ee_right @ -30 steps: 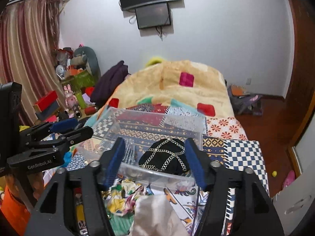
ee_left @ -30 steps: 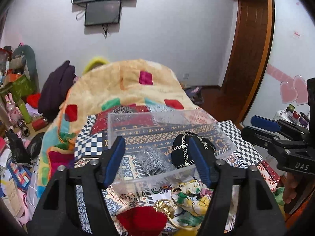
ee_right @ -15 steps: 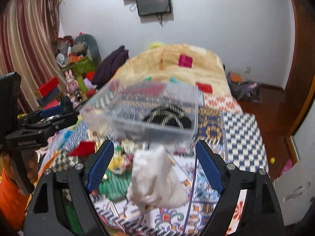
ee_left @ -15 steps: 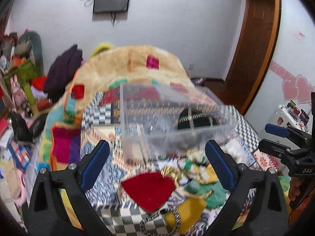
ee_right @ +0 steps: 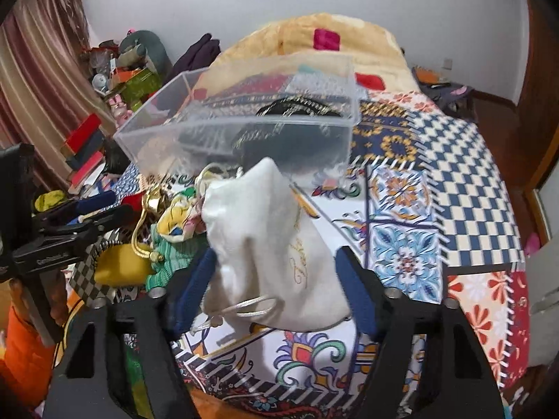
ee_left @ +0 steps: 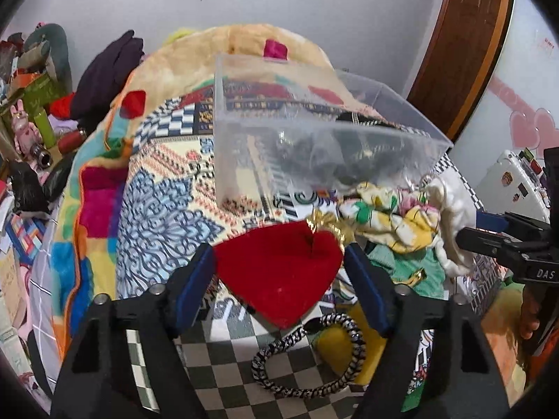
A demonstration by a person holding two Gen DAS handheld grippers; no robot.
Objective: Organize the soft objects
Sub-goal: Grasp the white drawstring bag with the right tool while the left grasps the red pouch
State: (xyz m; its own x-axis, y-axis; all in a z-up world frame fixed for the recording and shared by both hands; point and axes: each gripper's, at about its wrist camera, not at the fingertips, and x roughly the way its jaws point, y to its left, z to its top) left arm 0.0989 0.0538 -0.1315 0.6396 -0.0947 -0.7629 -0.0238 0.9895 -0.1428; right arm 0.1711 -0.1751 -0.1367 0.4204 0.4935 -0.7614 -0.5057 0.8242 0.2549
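Tongs spread around red pouch

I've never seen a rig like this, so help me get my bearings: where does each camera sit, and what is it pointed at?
Left wrist: rides the left gripper, facing a red pouch between its open fingers; the right gripper shows at the right edge.
Right wrist: rides the right gripper, facing a white drawstring bag; the left gripper shows at the left edge.
Both share the clear plastic bin on the bed.
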